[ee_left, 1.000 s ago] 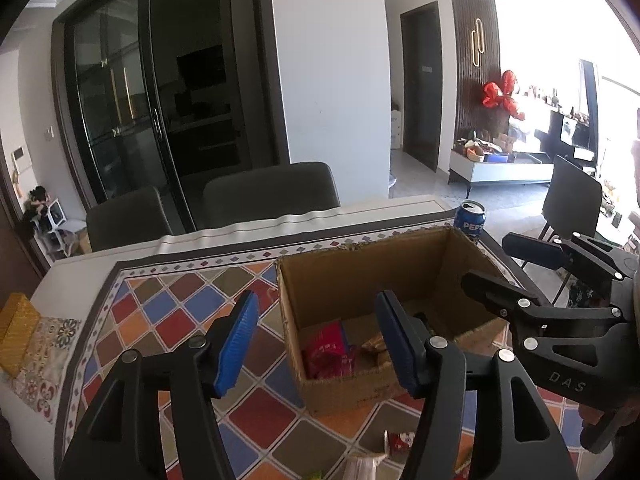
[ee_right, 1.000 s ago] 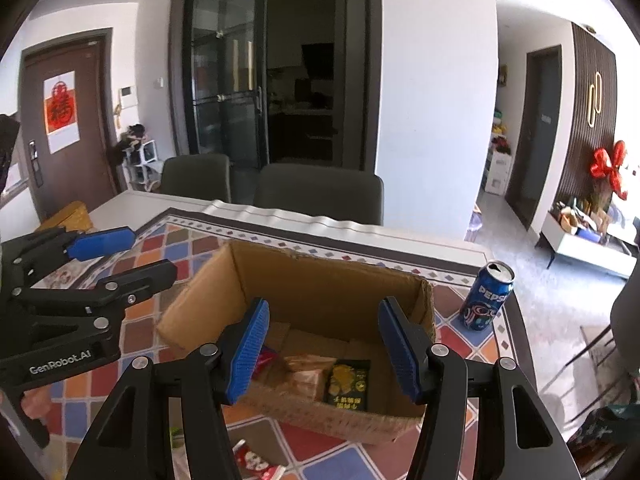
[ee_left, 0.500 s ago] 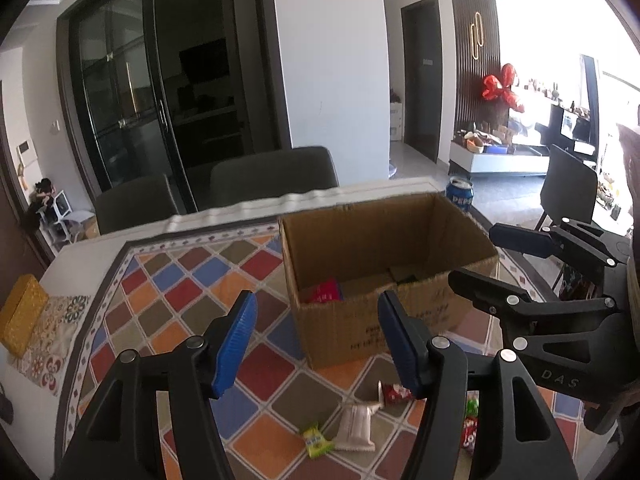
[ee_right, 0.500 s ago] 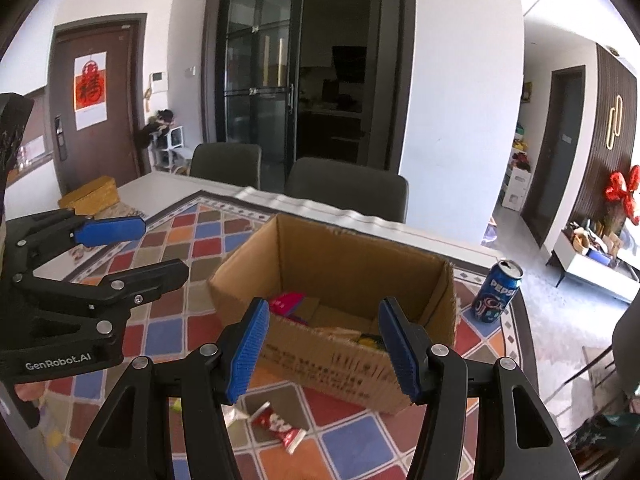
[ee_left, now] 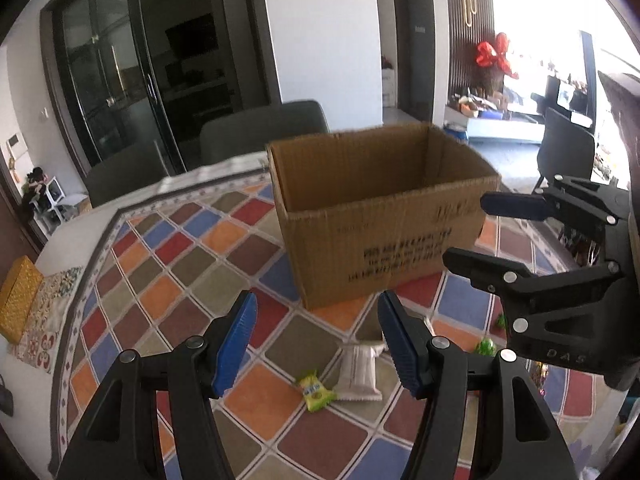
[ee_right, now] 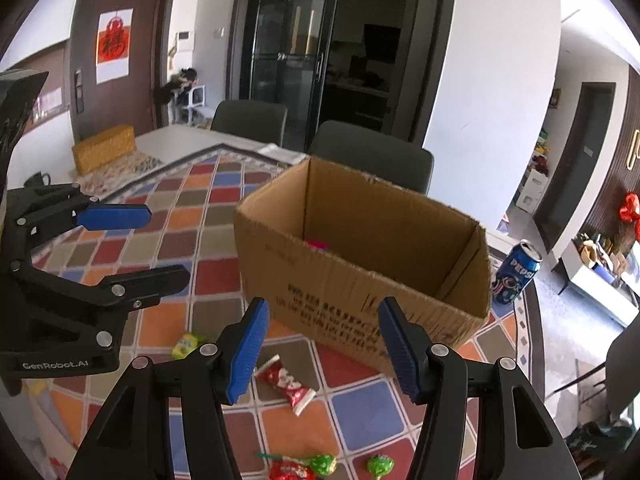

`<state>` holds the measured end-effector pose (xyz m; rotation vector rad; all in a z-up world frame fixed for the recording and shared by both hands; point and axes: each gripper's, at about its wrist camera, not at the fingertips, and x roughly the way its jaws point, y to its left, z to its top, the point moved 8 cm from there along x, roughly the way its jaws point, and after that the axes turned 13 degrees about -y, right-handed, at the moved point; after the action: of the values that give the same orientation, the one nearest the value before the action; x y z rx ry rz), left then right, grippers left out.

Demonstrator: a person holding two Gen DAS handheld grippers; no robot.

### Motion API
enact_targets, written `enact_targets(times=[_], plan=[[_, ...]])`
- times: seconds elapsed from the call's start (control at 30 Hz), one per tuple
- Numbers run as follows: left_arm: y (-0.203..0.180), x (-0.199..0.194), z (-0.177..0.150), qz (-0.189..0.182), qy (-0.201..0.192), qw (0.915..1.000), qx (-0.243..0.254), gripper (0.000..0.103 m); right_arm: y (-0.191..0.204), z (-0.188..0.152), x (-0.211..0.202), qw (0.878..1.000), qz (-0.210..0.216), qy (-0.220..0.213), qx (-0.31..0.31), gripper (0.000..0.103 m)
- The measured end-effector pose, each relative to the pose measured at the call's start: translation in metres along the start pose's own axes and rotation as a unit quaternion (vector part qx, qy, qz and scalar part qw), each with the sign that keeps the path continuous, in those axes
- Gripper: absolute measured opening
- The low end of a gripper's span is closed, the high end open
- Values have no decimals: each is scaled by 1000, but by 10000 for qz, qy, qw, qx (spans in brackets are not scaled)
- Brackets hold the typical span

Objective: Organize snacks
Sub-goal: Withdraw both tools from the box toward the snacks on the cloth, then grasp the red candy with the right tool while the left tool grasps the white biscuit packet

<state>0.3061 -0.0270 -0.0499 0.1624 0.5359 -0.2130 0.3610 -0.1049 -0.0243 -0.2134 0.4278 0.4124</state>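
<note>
Both claws, left (ee_left: 316,344) and right (ee_right: 320,348), hang open and empty before the cardboard box (ee_left: 380,216); wrapped snacks (ee_left: 358,372) lie on the surface (ee_left: 168,264), and something pink, perhaps a packet, shows inside the box.

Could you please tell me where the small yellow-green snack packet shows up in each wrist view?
Left wrist view: yellow-green packet lies low centre, beside a white packet.
Right wrist view: it lies lower left, under the left gripper.
Shared landmark: the cardboard box.

"PEPSI" stands on the blue can (ee_right: 515,273), "GenRobot.AI" on the left tool (ee_right: 132,244), "DAS" on the right tool (ee_left: 486,232).
</note>
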Motion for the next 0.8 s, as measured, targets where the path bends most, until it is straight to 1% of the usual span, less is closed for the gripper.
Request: enact_targets(times=[0.23,0.4,0.8], plan=[[-5,11,-26,-152,299,9994,21,62,14,-33,15,9985,241,460,-176,58],[-14,21,-45,-334,545,9979,49,62,21,-54,25,9959,403,788,-208,58],[-19,49,-77,-571,987,9935,-10,62,26,-91,52,9890,594,1308,-358,58]])
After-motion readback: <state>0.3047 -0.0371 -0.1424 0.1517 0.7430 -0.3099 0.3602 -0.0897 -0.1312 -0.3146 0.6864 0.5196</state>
